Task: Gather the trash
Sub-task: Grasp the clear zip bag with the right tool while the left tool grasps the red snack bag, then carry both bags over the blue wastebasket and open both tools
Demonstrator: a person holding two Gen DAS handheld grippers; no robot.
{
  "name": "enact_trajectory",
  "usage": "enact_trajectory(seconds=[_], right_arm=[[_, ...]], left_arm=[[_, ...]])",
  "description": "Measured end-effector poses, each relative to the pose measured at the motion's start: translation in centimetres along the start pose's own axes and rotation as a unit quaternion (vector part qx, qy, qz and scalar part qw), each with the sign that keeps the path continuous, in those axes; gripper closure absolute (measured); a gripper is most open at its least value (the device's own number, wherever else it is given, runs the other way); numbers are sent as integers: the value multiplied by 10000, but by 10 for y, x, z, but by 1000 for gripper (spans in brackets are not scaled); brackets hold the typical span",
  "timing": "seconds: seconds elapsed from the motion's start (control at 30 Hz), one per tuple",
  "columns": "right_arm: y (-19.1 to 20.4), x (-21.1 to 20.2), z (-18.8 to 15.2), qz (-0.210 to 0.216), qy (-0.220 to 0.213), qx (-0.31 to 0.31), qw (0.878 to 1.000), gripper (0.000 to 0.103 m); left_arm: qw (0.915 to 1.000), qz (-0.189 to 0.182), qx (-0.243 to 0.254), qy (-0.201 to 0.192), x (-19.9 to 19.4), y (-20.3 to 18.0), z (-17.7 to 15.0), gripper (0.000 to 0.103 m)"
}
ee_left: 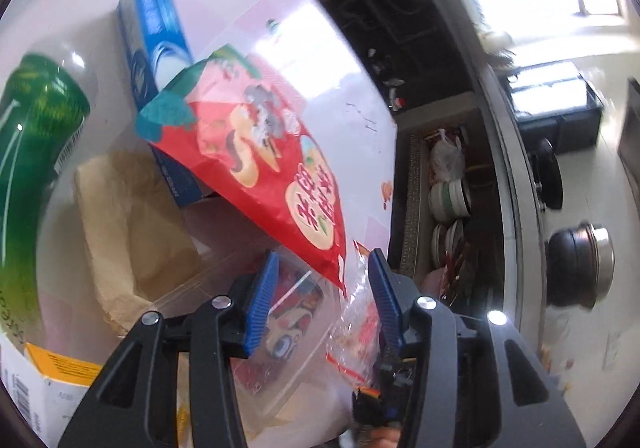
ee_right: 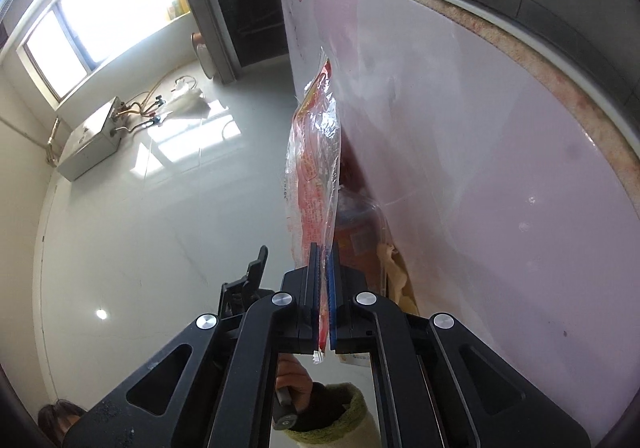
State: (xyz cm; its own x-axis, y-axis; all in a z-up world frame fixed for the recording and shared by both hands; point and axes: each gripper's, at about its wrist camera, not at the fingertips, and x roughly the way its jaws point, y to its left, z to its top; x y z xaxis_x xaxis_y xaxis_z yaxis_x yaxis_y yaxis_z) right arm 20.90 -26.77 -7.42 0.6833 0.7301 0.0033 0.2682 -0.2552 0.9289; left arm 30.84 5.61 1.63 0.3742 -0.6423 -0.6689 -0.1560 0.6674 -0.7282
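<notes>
Right tongs (ee_right: 325, 264) are clamped on a clear wrapper (ee_right: 316, 152) at the table (ee_right: 500, 168) edge. Left tongs (ee_left: 324, 280) stand open beside a red bag (ee_left: 264, 152), gripping nothing. Risk: the thin film may slip or tear; the open tongs may snag the bag.

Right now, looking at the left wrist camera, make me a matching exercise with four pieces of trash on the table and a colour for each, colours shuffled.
Things:
1. can
2. snack bag
3. toothpaste box
4. crumpled paper

Colours:
A. blue
B. tan
C. green
D. red

Pairs: 1-C, 2-D, 3-A, 4-B
</notes>
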Motion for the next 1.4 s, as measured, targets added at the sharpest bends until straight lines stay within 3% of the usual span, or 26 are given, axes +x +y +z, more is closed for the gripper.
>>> enact_trajectory(seconds=[0.27,0.43,0.6,0.67,0.8,1.1,1.4], right_arm=[[-1,-4,-2,78,-9,14,10000,101],[-4,-7,-2,127,-15,24,9999,101],[-4,-9,-1,134,-14,5,9999,101],[-2,-8,-2,154,-41,-27,9999,101],[0,-9,-4,208,-28,-76,9998,102],[14,-20,-6,428,-107,-344,9984,102],[28,-42,-13,624,-300,-630,9956,102]], left_arm=[[9972,116,-716,175,21,15,15,56],[9963,158,-847,49,25,20,20,58],[9975,77,-692,-111,22,16,19,80],[9979,39,-614,-185,21,15,18,92],[9986,-66,-357,-394,14,11,13,102],[9931,-424,387,-1022,-26,-16,-3,103],[9717,-587,1633,-1600,-73,-72,-37,103]])
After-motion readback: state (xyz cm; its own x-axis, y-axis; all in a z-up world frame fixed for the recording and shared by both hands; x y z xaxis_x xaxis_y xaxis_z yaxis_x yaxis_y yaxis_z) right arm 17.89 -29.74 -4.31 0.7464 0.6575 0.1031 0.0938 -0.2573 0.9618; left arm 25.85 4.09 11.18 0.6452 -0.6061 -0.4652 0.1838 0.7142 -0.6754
